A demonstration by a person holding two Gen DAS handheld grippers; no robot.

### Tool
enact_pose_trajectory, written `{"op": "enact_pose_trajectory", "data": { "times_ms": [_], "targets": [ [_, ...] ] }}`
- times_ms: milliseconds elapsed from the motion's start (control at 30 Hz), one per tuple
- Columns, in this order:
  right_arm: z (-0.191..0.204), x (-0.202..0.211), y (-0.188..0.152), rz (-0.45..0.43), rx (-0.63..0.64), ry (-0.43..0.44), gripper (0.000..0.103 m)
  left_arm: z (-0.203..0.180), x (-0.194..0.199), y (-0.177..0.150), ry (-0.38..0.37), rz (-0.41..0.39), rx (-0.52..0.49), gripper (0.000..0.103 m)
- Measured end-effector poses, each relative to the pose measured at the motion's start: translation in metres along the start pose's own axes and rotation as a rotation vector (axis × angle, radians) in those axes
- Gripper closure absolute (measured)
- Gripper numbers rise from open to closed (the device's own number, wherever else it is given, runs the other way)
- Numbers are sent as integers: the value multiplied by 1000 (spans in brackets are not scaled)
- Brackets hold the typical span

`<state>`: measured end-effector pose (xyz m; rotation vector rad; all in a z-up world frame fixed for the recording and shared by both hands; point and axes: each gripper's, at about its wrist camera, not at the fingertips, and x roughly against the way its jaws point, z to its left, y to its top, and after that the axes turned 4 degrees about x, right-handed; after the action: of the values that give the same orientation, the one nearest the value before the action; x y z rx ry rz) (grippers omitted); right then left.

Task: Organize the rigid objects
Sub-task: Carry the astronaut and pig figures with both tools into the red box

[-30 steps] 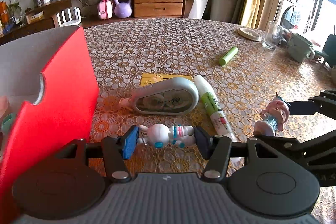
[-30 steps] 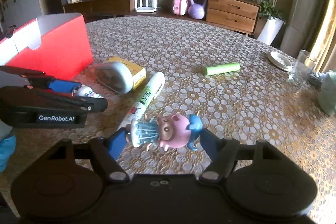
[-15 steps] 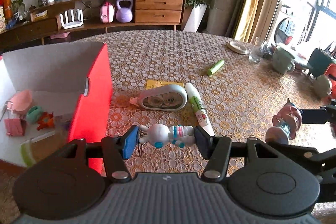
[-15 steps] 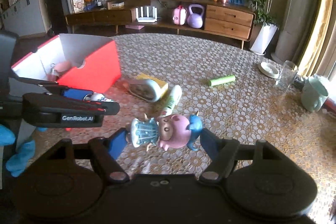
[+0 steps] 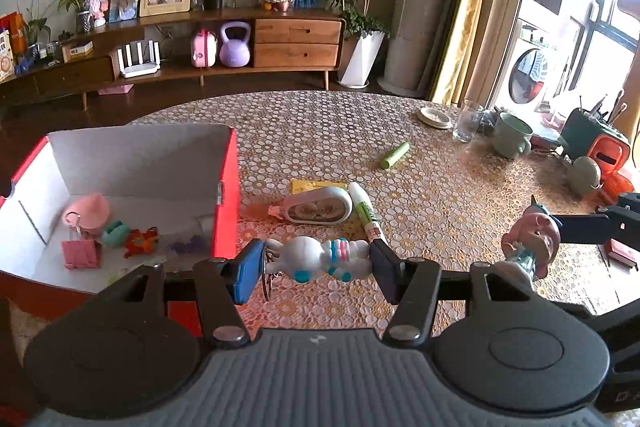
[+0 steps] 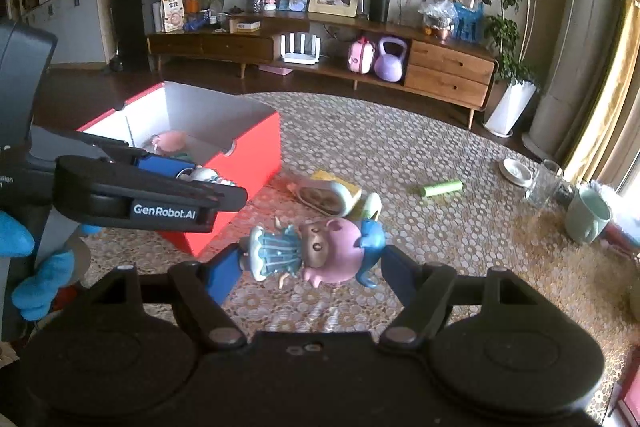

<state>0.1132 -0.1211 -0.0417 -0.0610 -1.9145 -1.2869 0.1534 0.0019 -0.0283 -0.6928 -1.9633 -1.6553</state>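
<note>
The left tool (image 5: 316, 263) grips a white rabbit figure (image 5: 316, 259) lying crosswise between its pads, above the desk (image 5: 440, 187) just right of the red box (image 5: 230, 195). The right tool (image 6: 310, 261) clamps a pink pig doll (image 6: 312, 253) sideways over the desk. A correction tape (image 5: 318, 205), glue stick (image 5: 364, 211) and green tube (image 5: 395, 155) lie farther off.

lace-covered table (image 5: 460, 195) bears red box (image 5: 228, 195), marker (image 5: 364, 207), mug (image 5: 510, 139).
</note>
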Motion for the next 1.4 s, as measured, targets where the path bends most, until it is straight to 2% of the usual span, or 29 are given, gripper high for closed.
{"op": "enact_pose_trajectory", "data": {
  "times_ms": [367, 800, 1133, 1400],
  "targets": [
    [39, 4, 22, -3, 54, 23, 28, 42, 31, 10, 12, 6, 1, 45],
    [85, -16, 58, -12, 146, 63, 28, 102, 51, 27, 62, -12, -5, 45],
    [113, -50, 87, -3, 190, 100, 28, 160, 47, 38, 135, 9, 39, 45],
    [124, -93, 106, 24, 202, 105, 28, 202, 22, 42, 203, 58, 66, 45]
  ]
}}
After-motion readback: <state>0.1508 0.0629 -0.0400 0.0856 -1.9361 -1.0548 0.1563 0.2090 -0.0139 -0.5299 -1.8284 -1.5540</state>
